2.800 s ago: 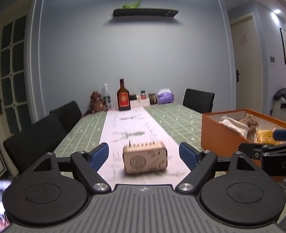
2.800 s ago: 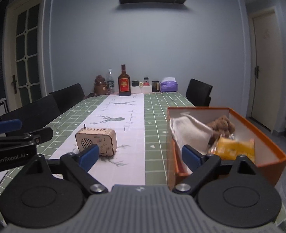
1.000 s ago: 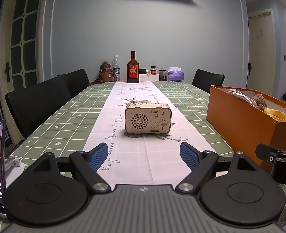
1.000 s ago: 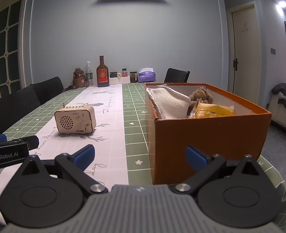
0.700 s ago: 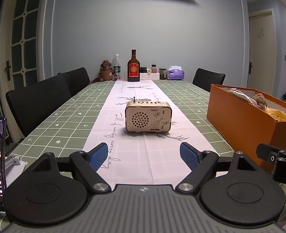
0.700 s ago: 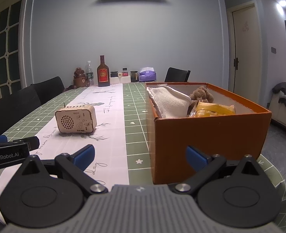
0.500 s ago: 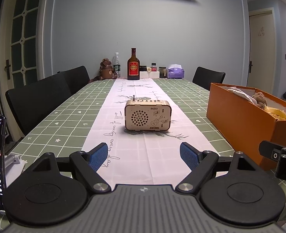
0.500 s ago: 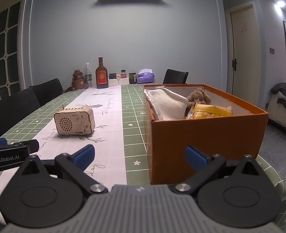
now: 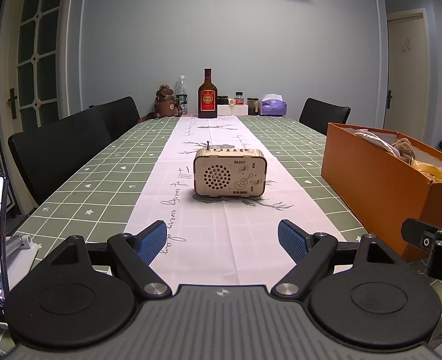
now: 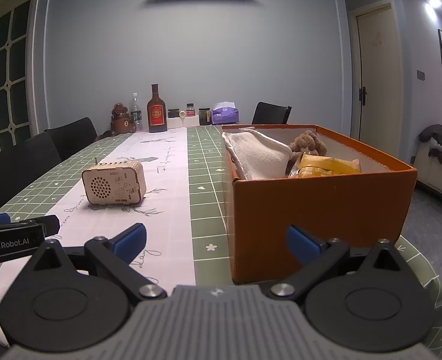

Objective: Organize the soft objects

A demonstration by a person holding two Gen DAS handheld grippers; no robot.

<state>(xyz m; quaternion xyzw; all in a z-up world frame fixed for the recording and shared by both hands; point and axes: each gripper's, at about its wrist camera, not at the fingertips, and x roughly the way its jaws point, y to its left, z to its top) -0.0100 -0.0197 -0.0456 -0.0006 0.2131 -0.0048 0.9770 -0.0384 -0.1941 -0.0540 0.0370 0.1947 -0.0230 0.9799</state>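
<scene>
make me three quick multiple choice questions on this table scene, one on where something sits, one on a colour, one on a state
1. Where does the wooden radio stand?
A. inside the box
B. on the white table runner
C. on a chair

2. What colour is the box that holds the soft things?
A. orange
B. blue
C. black

3. How is the right claw?
A. shut on the towel
B. shut on nothing
C. open and empty

Answers:
1. B, the radio rests on the runner, left of the box.
2. A, its walls are orange.
3. C, the blue pads stand wide apart with nothing between them.
</scene>
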